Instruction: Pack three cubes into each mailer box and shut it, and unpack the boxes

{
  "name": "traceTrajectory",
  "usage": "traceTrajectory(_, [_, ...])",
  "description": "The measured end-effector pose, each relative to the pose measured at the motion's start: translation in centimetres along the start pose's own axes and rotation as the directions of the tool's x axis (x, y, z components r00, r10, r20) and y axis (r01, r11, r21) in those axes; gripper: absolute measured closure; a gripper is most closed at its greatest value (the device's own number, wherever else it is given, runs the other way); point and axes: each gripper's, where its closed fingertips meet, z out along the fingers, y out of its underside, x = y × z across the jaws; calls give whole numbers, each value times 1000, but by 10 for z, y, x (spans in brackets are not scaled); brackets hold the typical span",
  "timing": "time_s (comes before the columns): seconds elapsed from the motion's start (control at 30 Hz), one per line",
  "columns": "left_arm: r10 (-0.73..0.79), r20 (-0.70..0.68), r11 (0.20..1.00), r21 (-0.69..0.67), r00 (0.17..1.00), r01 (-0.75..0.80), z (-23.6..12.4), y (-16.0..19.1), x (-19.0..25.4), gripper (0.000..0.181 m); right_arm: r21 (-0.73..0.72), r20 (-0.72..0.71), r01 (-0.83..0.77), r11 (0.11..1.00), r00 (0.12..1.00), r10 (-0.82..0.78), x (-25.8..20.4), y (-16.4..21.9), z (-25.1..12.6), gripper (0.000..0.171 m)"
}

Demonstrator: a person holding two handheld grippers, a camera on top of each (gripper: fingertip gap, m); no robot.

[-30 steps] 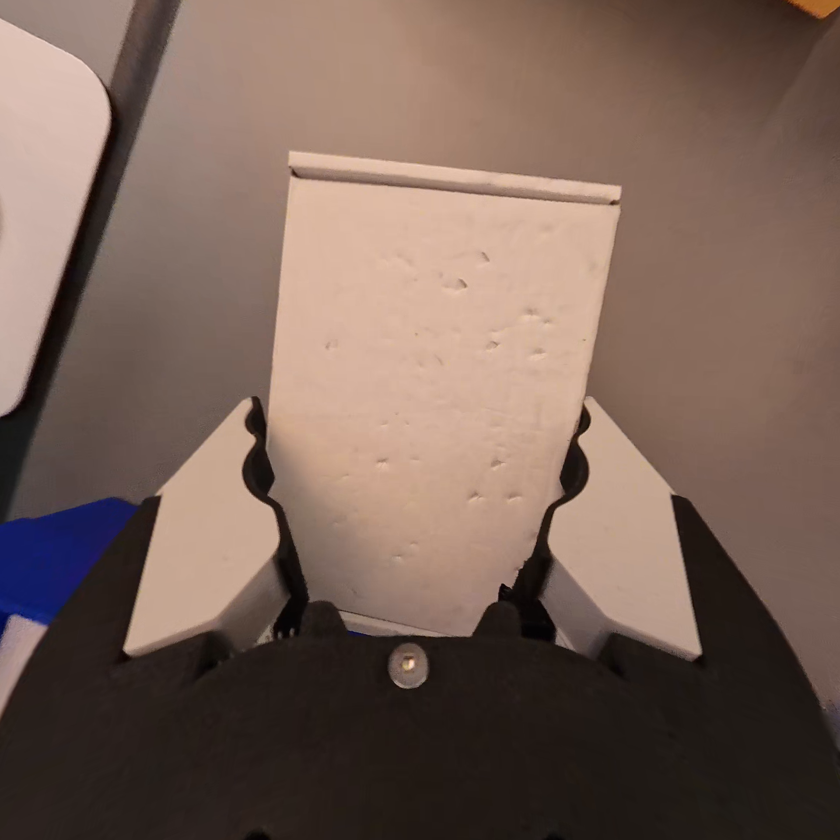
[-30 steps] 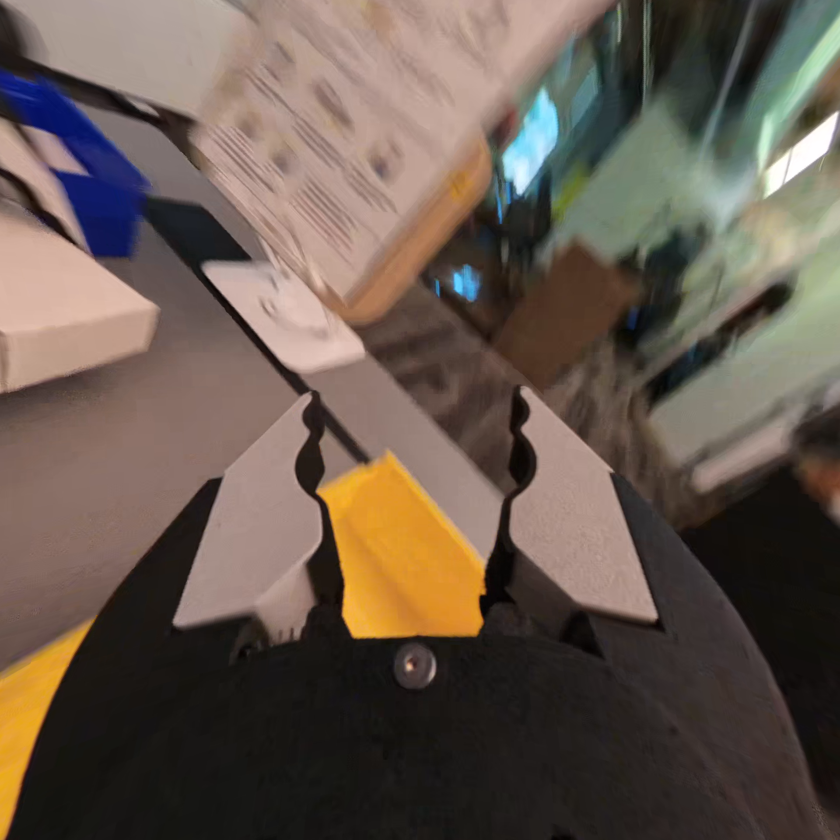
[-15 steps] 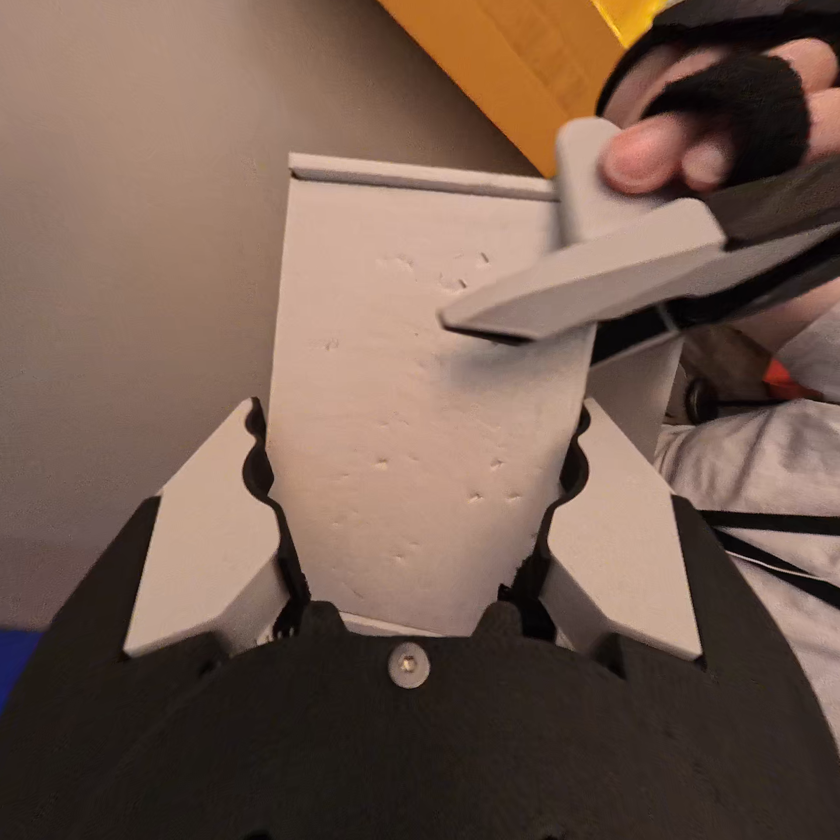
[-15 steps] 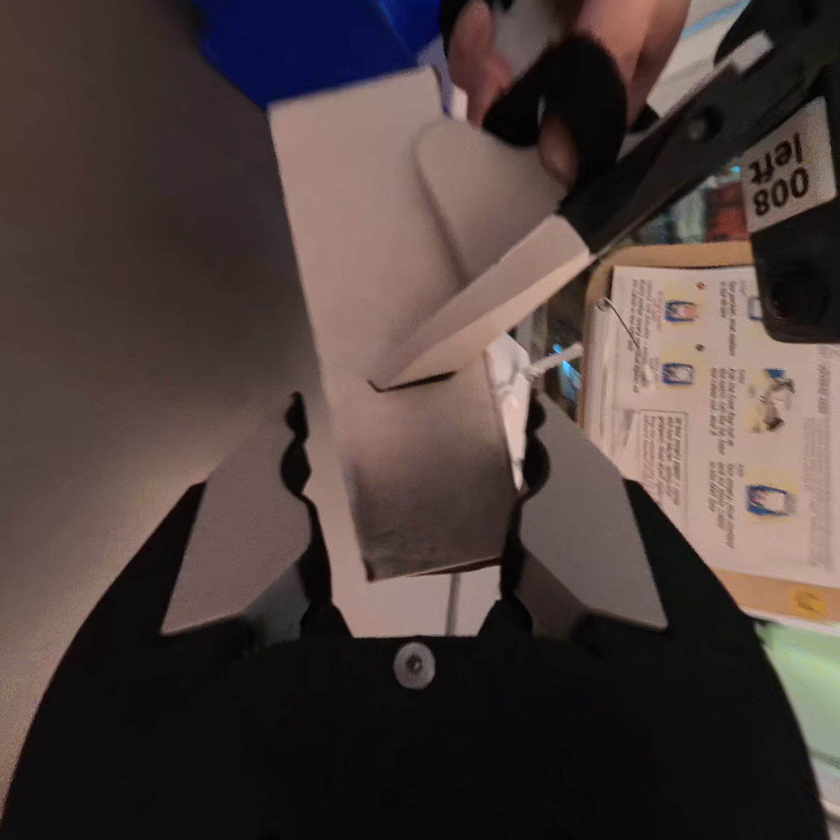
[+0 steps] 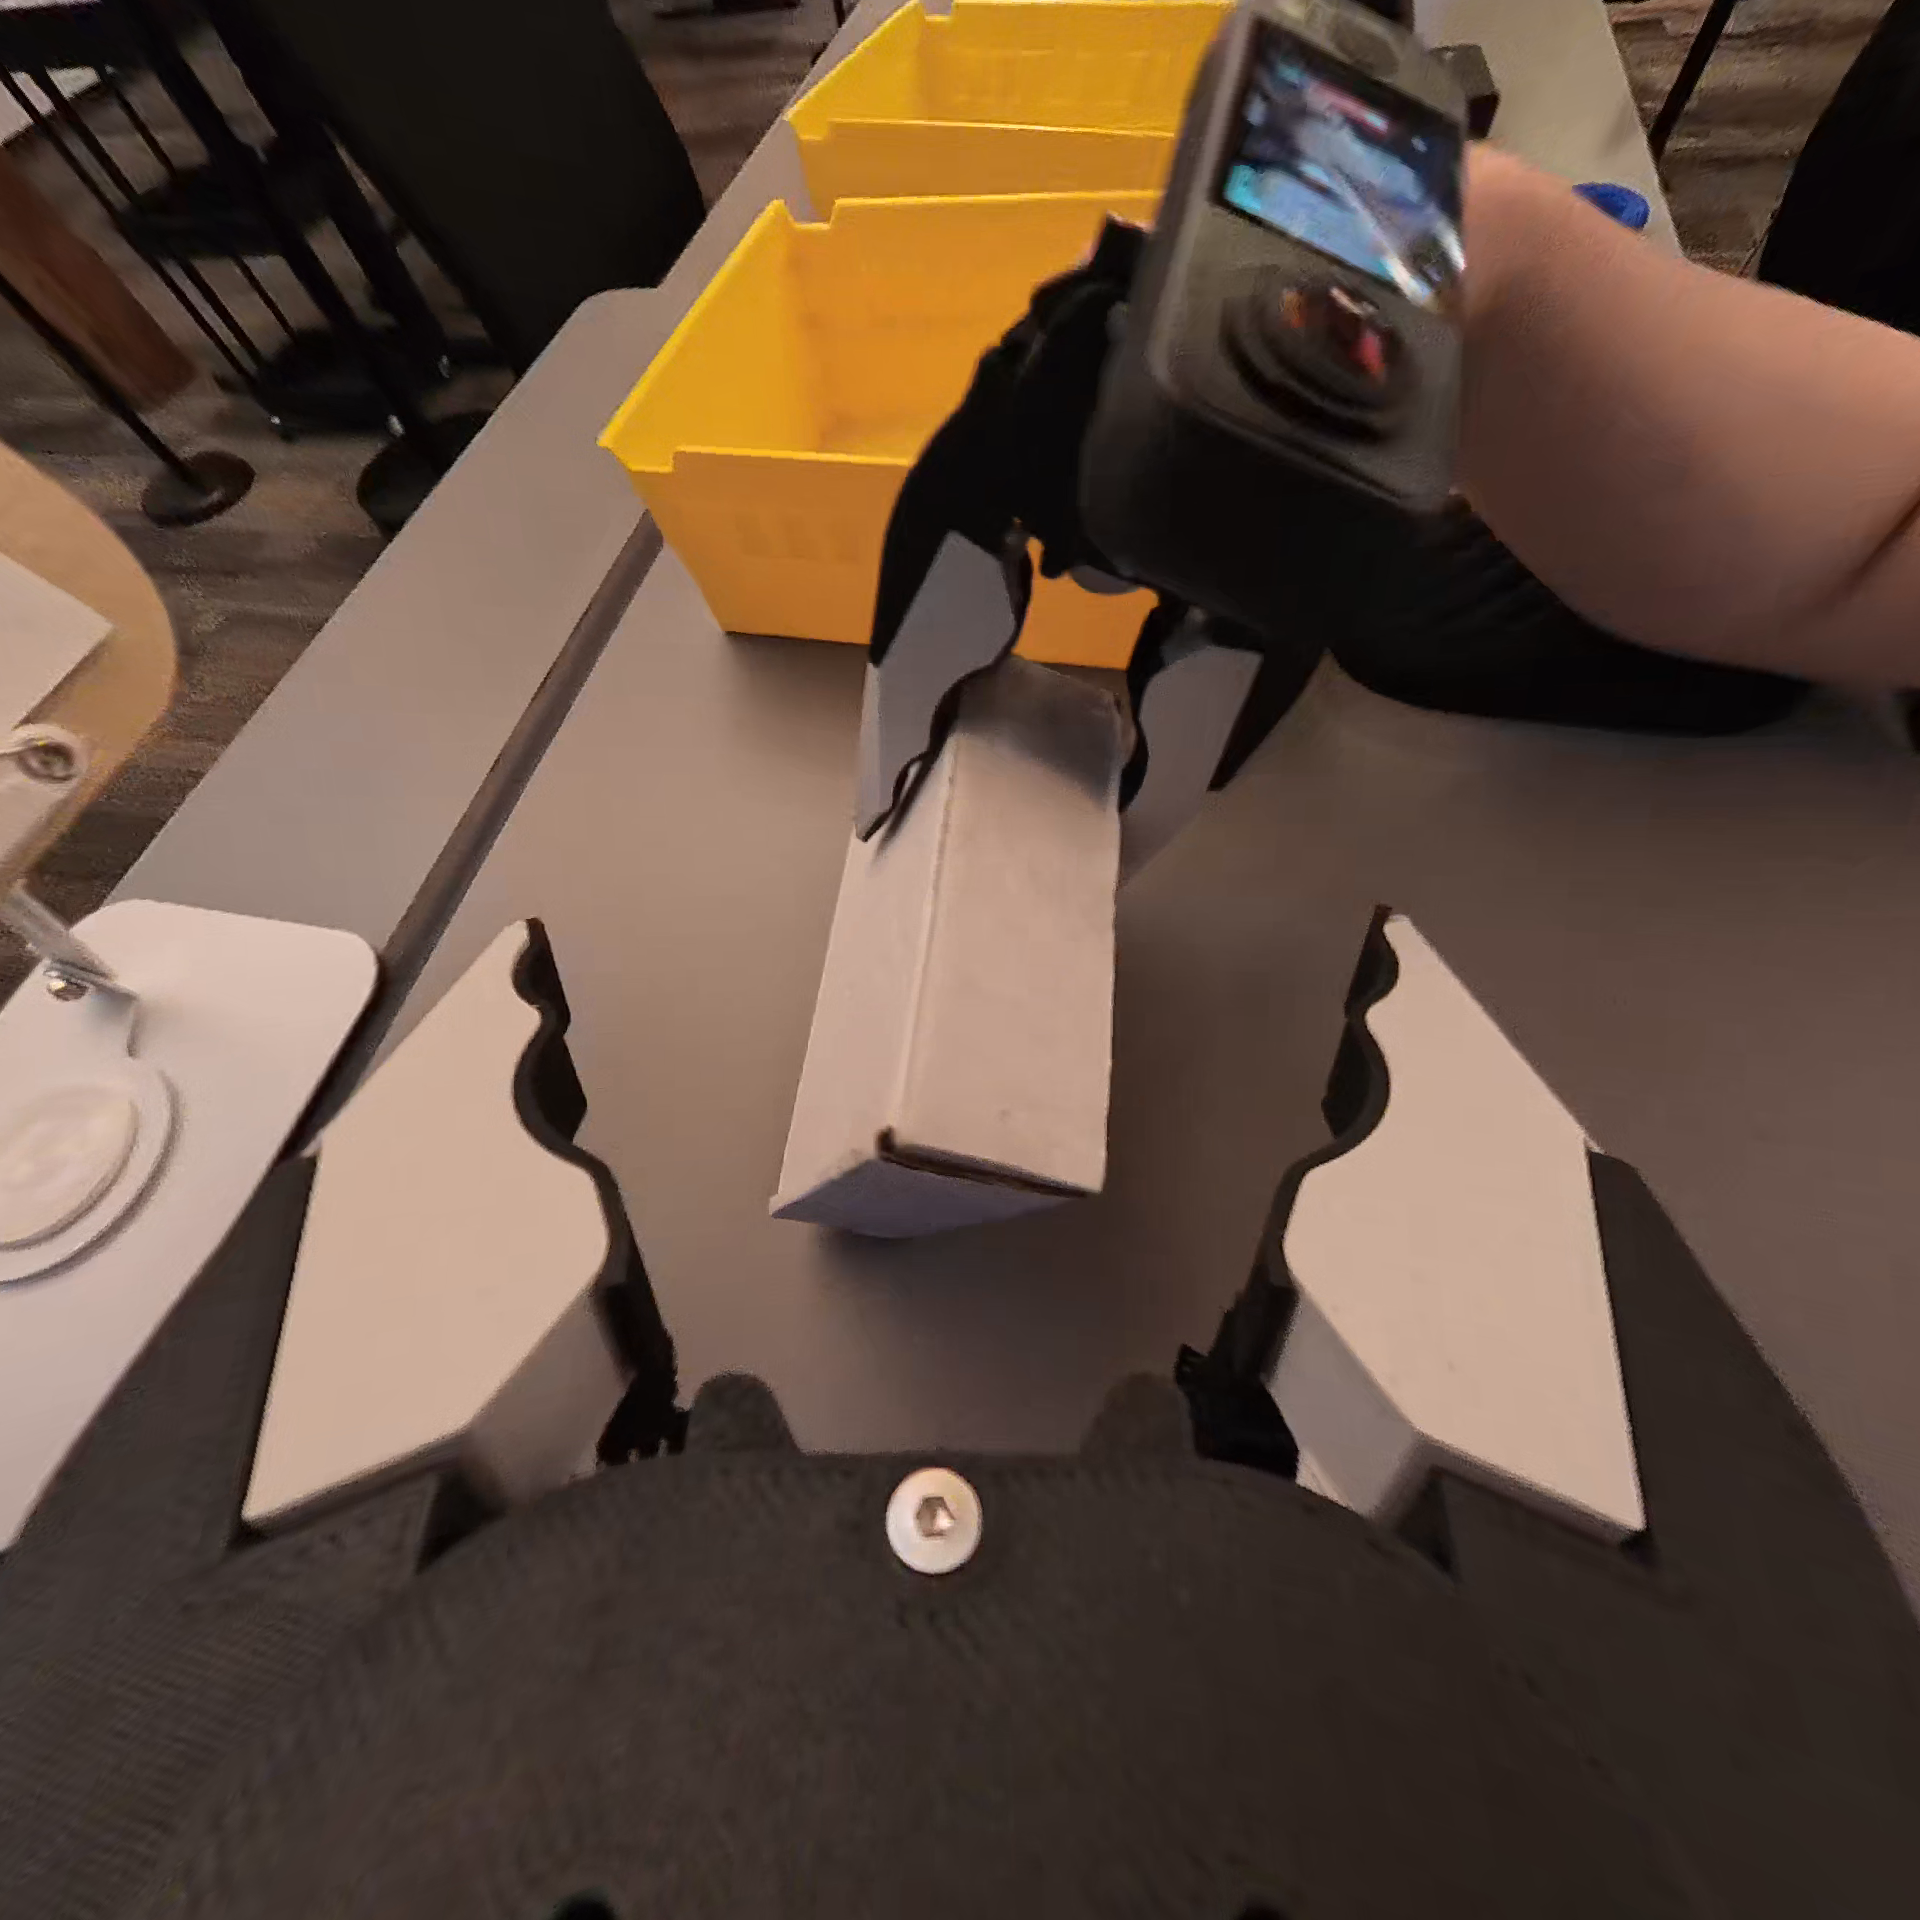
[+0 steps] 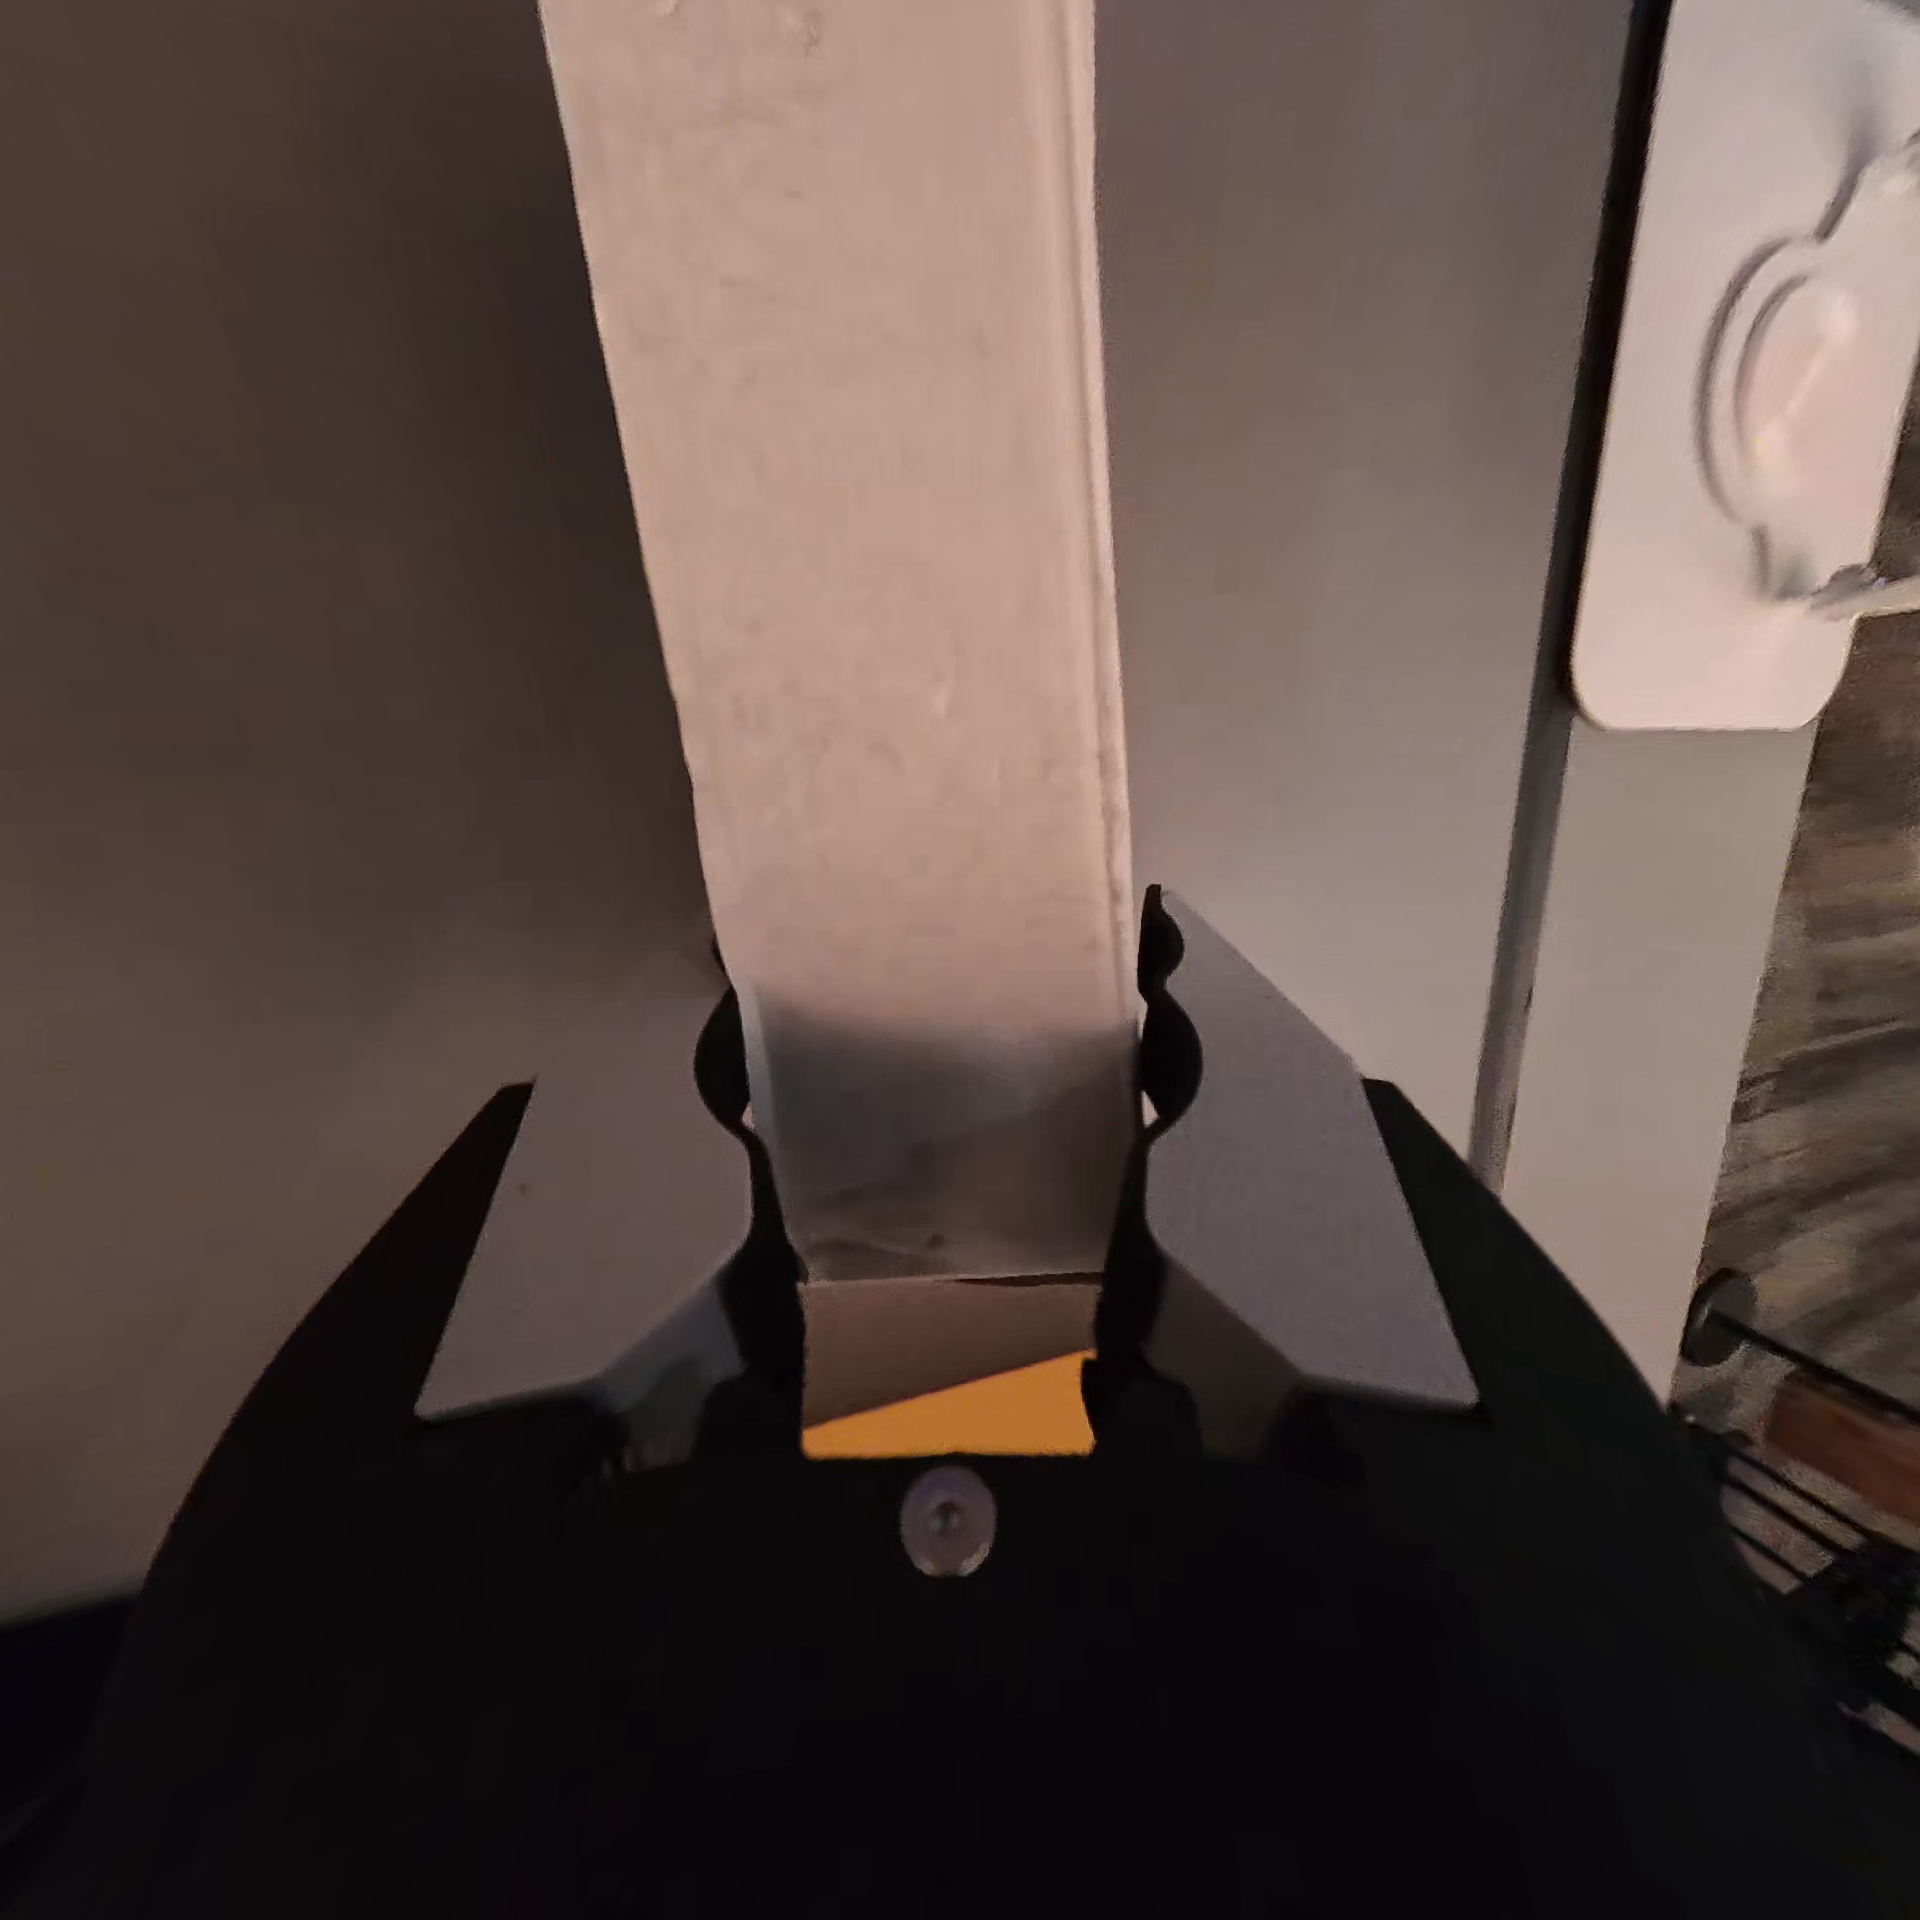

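Note:
A closed white mailer box point(image 5: 966, 997) hangs tilted above the grey table point(image 5: 1455, 831). My right gripper point(image 5: 1003, 748) is shut on its far end, with the pads pressed on both long sides. In the right wrist view the box point(image 6: 852, 520) runs forward from between my right gripper's point(image 6: 935, 925) fingers. My left gripper point(image 5: 956, 920) is open wide. Its fingers stand well clear of the box's near end on both sides. No cubes show.
Two yellow bins point(image 5: 790, 416) point(image 5: 987, 94) stand in a row behind the box. A white base plate with a clear disc point(image 5: 156, 1039) lies at the table's left edge and shows in the right wrist view point(image 6: 1714, 520). A person's forearm point(image 5: 1662, 468) reaches in from the right. The gap from one gripper's tips to the other's is roughly 12 centimeters.
My left gripper, earlier shut on the box, has opened and drawn back. My right gripper came in from the other end and closed on the box, and now carries it alone.

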Motion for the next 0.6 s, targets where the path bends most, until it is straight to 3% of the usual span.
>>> traceTrajectory(0.13, [20,29,999,36,999,-21,20,12,19,37,-19,38,-25,1000,999,26,0,17,-7,98])
traceTrajectory(0.23, [55,168,995,75,984,-68,34,27,14,56,-15,51,-5,1000,999,5,-2,24,-9,98])
traceTrajectory(0.3, [59,200,992,100,978,-81,44,32,13,59,-11,60,4,1000,998,-3,-4,25,-10,98])
traceTrajectory(0.43, [145,216,989,-21,966,-144,65,56,18,59,0,68,2,1000,998,-3,-5,25,-11,97])
traceTrajectory(0.6, [211,368,971,30,906,-238,67,57,7,94,15,87,26,1000,996,-28,-8,25,-12,97])
